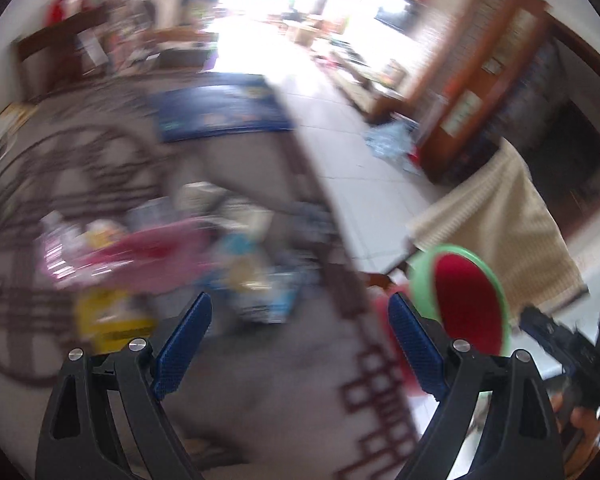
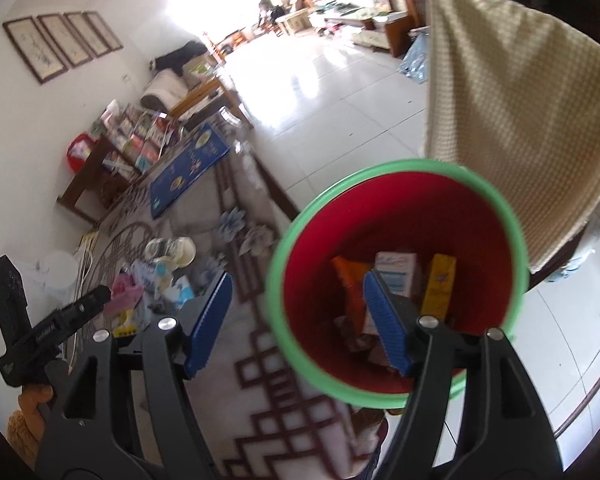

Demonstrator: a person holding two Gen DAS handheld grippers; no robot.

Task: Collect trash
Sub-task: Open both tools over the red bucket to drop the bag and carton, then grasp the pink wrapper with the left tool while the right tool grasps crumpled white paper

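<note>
A red bin with a green rim [image 2: 396,240] stands at the edge of a patterned grey rug; it holds an orange packet [image 2: 350,284], a white carton [image 2: 396,270] and a yellow box [image 2: 442,284]. My right gripper [image 2: 300,320] is open and empty, its right finger over the bin's mouth. The bin also shows in the blurred left wrist view [image 1: 466,296]. My left gripper [image 1: 300,344] is open and empty above the rug. A pile of trash lies on the rug: pink wrapper [image 1: 148,256], yellow packet [image 1: 108,320], blue-white packets [image 1: 256,280], also in the right view [image 2: 156,276].
A beige cloth [image 2: 516,120] drapes over furniture right of the bin. A blue flat box [image 2: 188,164] lies on the rug's far end. A low shelf with books [image 2: 128,148] stands by the wall. White tiled floor [image 2: 332,92] stretches beyond.
</note>
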